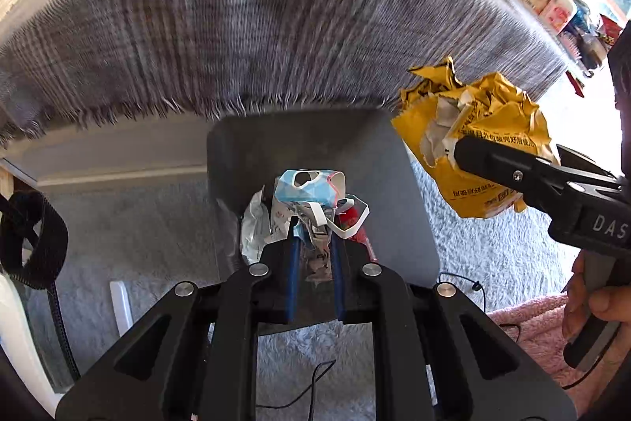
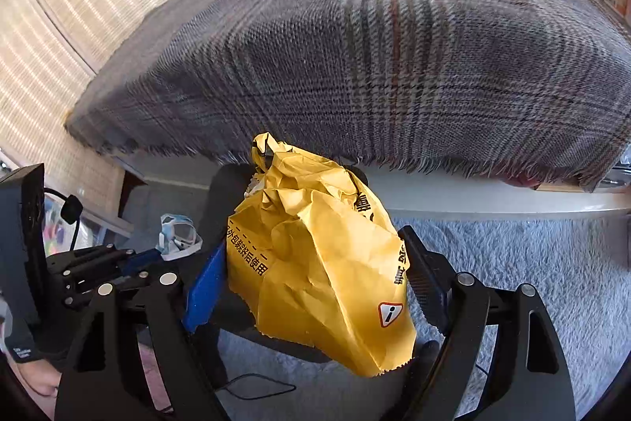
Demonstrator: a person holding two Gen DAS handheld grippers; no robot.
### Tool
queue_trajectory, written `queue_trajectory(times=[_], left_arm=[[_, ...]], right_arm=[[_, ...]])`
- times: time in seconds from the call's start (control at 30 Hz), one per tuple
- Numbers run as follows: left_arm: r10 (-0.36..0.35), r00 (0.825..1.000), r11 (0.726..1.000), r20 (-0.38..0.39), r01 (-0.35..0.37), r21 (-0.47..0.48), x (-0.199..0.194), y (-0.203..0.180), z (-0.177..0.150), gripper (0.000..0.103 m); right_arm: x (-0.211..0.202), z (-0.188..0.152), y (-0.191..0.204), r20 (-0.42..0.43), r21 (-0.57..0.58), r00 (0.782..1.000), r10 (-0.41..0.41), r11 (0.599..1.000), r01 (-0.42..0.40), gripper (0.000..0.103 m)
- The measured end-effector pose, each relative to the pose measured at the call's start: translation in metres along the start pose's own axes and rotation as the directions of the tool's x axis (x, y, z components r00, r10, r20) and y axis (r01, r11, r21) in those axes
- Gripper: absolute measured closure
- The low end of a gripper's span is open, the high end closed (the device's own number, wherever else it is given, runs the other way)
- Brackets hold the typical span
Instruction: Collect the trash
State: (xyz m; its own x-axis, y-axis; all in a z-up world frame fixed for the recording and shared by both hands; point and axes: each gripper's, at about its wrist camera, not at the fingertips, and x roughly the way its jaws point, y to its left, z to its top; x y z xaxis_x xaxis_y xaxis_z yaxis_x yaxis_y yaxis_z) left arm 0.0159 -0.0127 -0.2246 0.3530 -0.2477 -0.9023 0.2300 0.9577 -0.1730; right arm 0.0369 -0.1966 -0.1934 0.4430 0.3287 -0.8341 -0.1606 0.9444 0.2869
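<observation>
Left wrist view shows the left gripper (image 1: 313, 223) clamped on a bundle of wrappers (image 1: 311, 192), pale blue and white with a red scrap, its blue pads pressed in on both sides. Straight ahead at twelve o'clock, just beyond the bundle, stands a grey bin (image 1: 315, 145), tucked below the fringed edge of the plaid cloth (image 1: 256, 26) that drapes the table. The bundle hangs over the bin's front, so I judge a short push forward and a release would drop it in.

From that same view, the right gripper (image 1: 473, 154) comes in from three o'clock, closed on a crumpled yellow bag (image 1: 473, 129), which sits at about two o'clock, beside the bin's right edge and not over it. Its long axis runs roughly upright in the right wrist view, where the yellow bag (image 2: 315, 263) fills the space between the fingers, blue pad on one side and black on the other, both touching paper.

So the left hand is the nearer to the bin, lined up with it; the right is offset and would need to swing toward nine o'clock. Both tools are held level, pointing at the table's edge, above pale carpet (image 2: 532, 263).
</observation>
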Motion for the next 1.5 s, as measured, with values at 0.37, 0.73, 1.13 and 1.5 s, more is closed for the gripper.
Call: queue_trajectory(times=[0.37, 0.73, 1.13, 1.5], left_arm=[[-0.003, 0.999, 1.000, -0.044, 0.002, -0.023, 0.026, 0.008, 0.002, 0.075], [0.025, 0.999, 0.999, -0.045, -0.026, -0.039, 0.026, 0.029, -0.002, 0.042], [0.036, 0.999, 0.999, 0.022, -0.035, -0.032, -0.019, 0.026, 0.005, 0.023], [0.078, 0.974, 0.996, 0.211, -0.086, 0.028, -0.112, 0.008, 0.027, 0.008]], right_arm=[[0.029, 0.008, 0.005, -0.052, 0.017, 0.998, 0.017, 1.000, -0.016, 0.013], [0.026, 0.015, 0.016, -0.038, -0.008, 0.999, -0.028, 1.000, 0.028, 0.003], [-0.007, 0.018, 0.019, 0.023, -0.045, 0.997, -0.073, 0.996, 0.074, 0.003], [-0.092, 0.038, 0.030, 0.218, -0.119, 0.966, -0.141, 0.978, 0.170, 0.003]])
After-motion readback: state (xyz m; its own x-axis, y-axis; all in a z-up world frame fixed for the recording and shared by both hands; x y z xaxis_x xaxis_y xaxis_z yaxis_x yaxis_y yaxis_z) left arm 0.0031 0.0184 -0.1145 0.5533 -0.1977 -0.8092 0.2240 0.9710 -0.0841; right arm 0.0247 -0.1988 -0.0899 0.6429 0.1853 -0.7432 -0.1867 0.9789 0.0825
